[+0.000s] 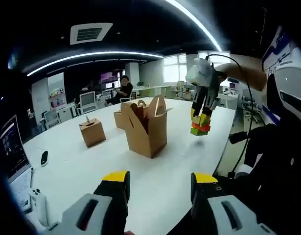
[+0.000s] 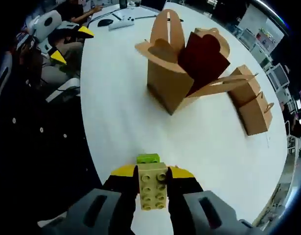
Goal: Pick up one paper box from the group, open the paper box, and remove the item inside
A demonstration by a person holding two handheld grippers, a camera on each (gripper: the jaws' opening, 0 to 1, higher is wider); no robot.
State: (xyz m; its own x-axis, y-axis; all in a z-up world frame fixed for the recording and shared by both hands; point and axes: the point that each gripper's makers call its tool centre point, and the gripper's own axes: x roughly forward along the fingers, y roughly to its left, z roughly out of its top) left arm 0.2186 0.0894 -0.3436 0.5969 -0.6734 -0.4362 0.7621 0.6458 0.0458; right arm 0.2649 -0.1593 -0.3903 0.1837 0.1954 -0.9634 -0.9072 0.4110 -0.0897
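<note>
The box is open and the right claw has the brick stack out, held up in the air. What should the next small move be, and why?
Probably lower the right claw and set the brick stack on bare table, clear of the open box. The stack is shut in that claw above the table, seen also from the left gripper view, and the box stands open, so removal looks done. The left claw is open.

No legible text, labels or numbers anywhere in either view.
</note>
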